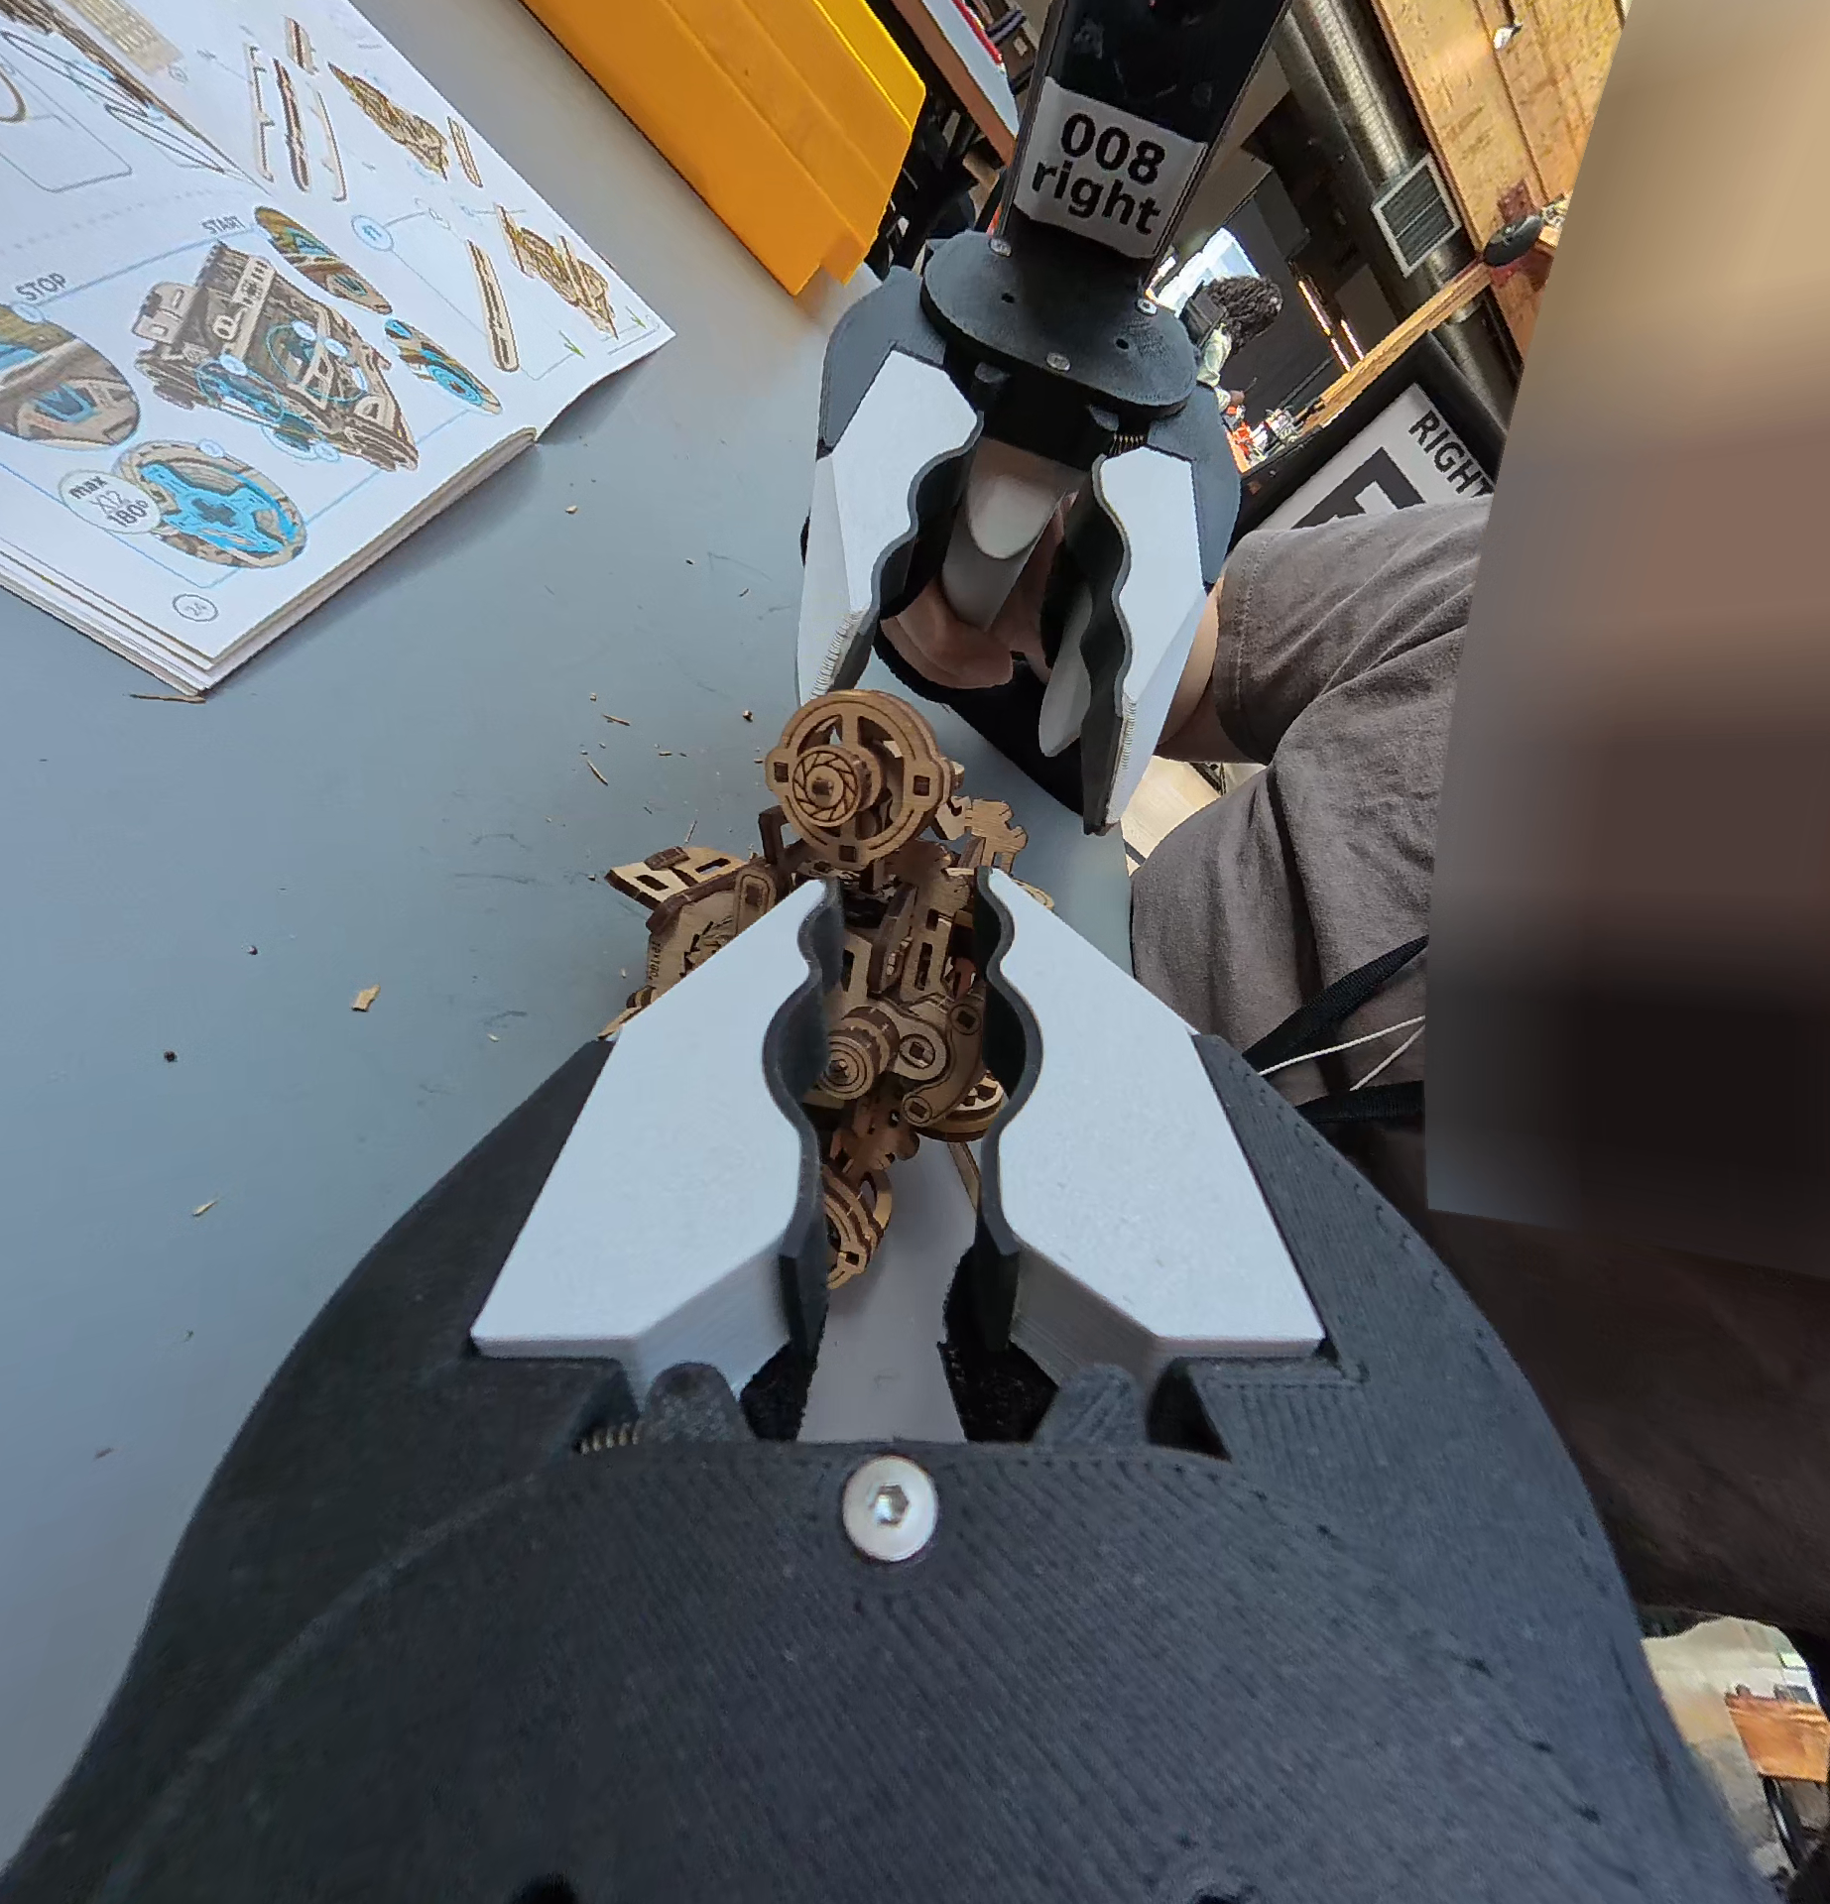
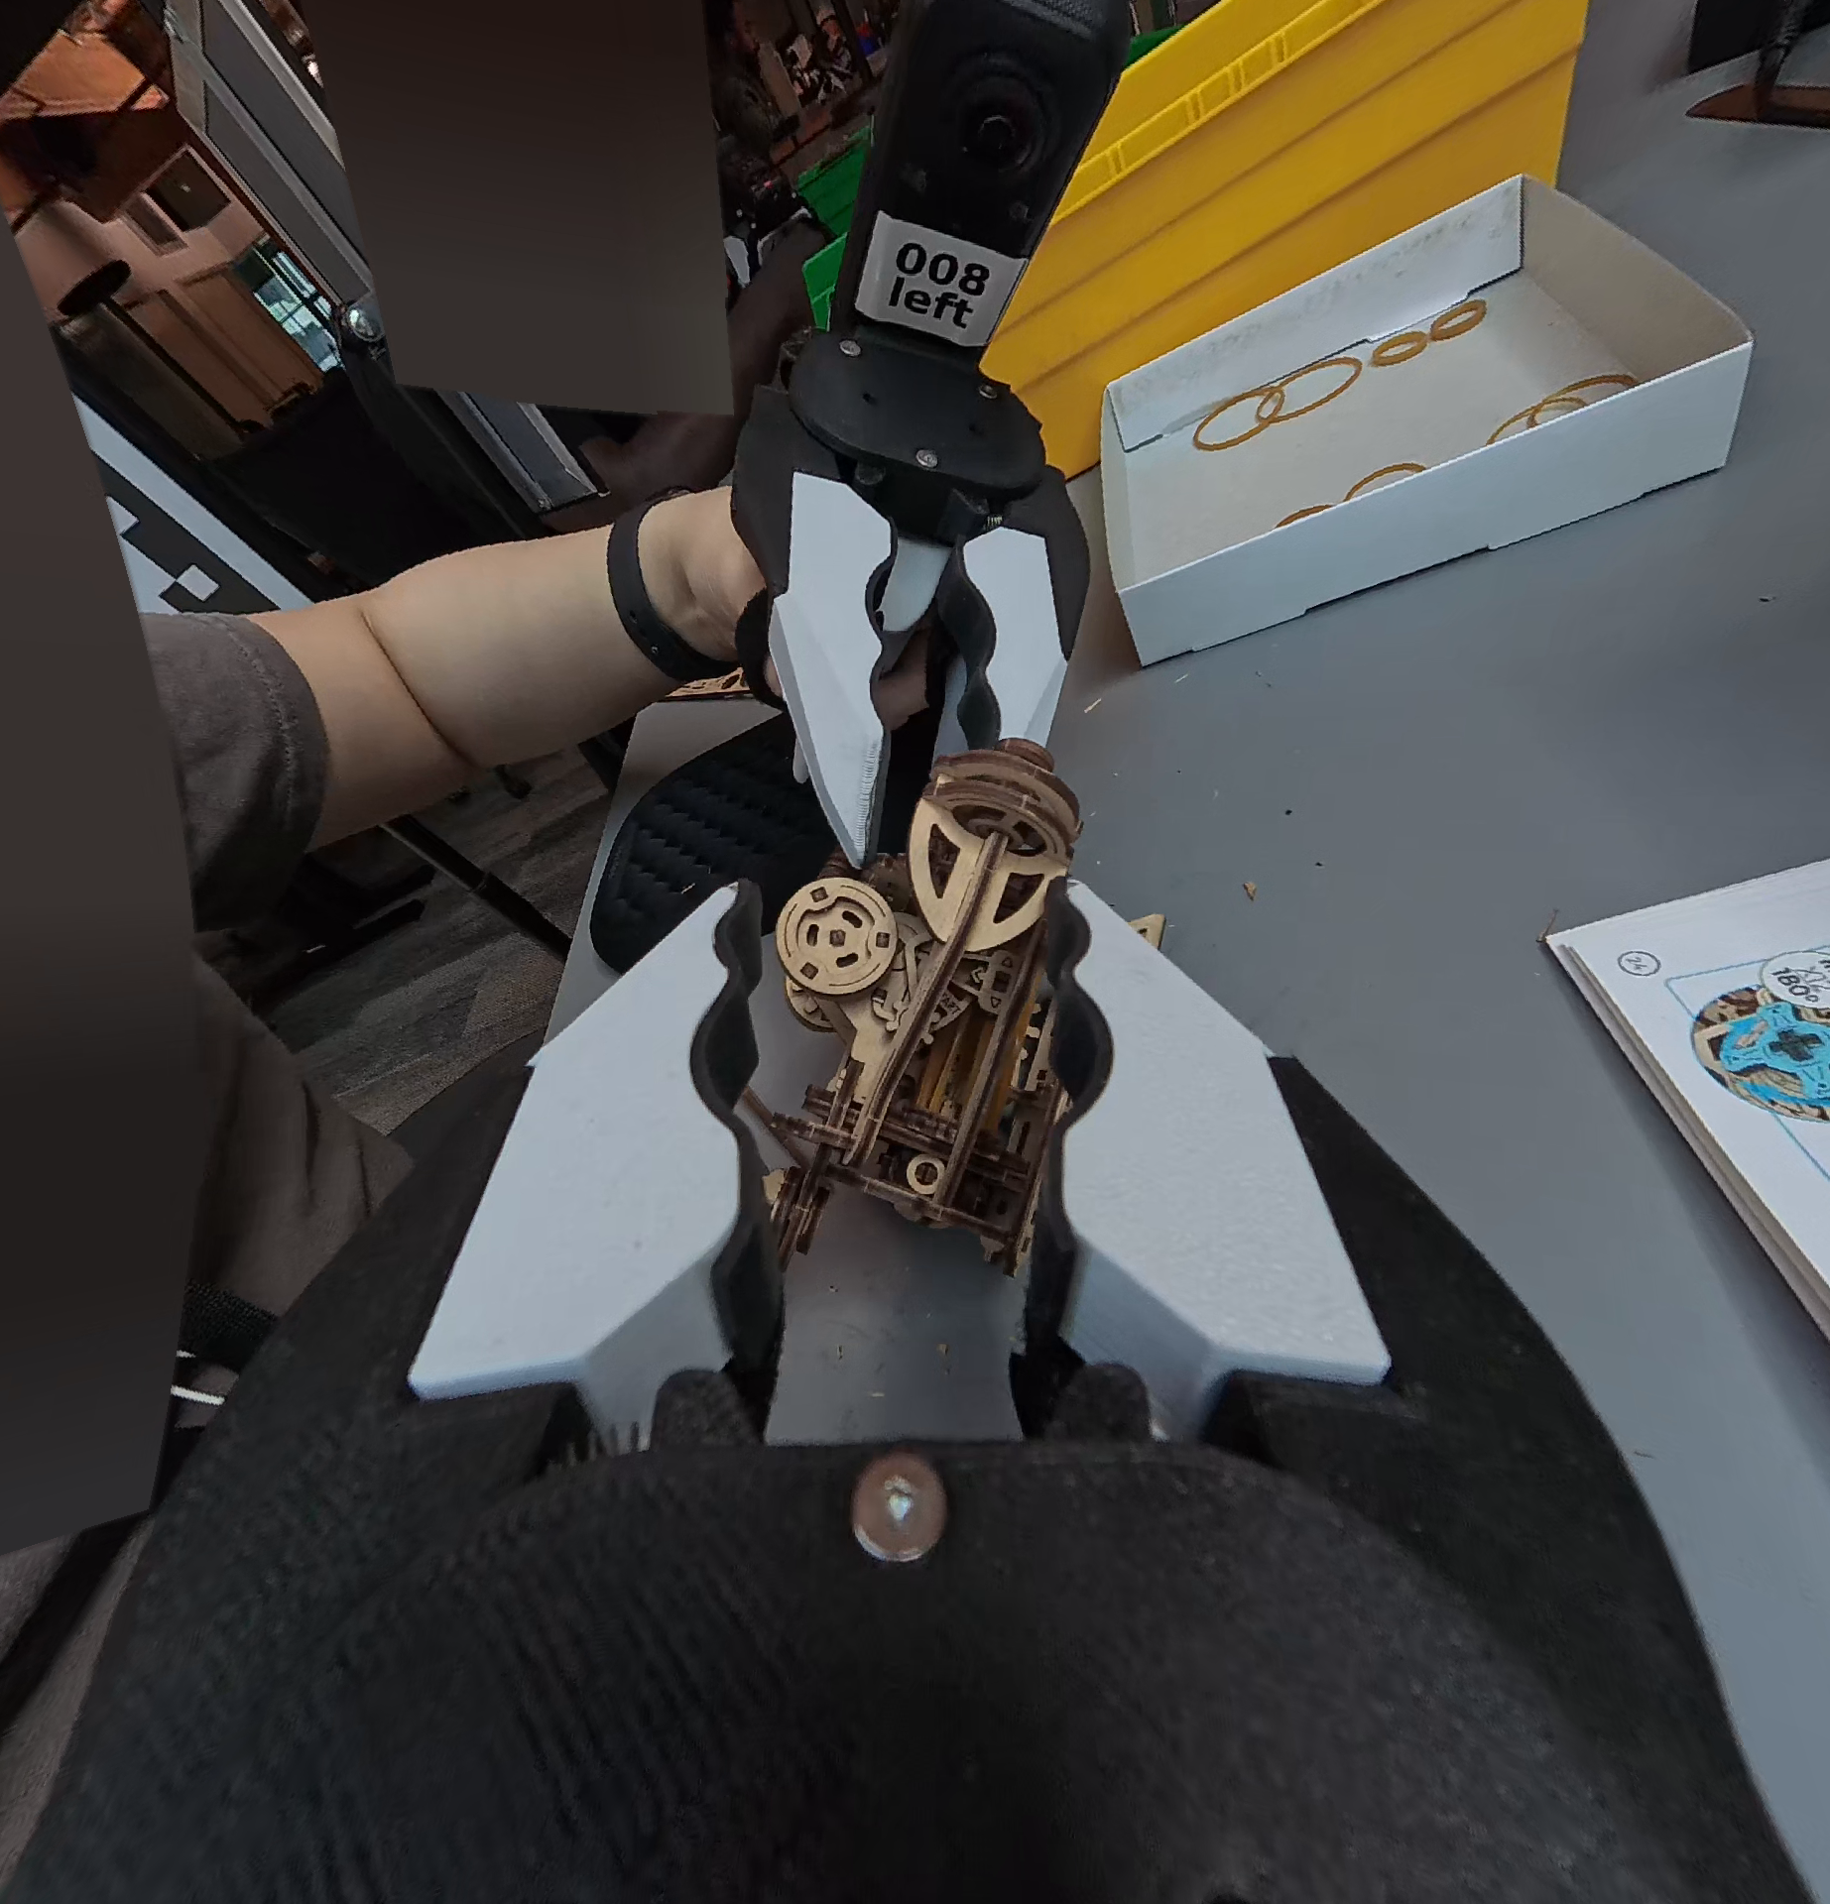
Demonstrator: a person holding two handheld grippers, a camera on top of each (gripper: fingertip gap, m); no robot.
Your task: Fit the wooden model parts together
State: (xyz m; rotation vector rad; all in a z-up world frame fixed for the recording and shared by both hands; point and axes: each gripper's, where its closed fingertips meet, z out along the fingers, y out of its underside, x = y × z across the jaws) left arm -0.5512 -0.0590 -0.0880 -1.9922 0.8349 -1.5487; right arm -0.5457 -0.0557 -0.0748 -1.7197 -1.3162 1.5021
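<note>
Wooden model (image 1: 869, 927) stands upright at the grey surface's (image 1: 375, 927) edge, left hand-held gripper (image 1: 905, 896) clamping it, right hand-held gripper (image 2: 900, 907) wide around it.

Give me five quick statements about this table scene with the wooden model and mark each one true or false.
1. An open instruction booklet lies on the grey table. True.
2. The white cardboard box is full of wooden gears. False: it holds thin tan rings, with much of its floor bare.
3. The wooden model stands between the fingers of the right gripper. True.
4. The bins behind the white box are blue. False: the nearest is yellow, with a green one behind it.
5. The table around the model is spotless. False: small wood splinters and chips are scattered on it.
</note>
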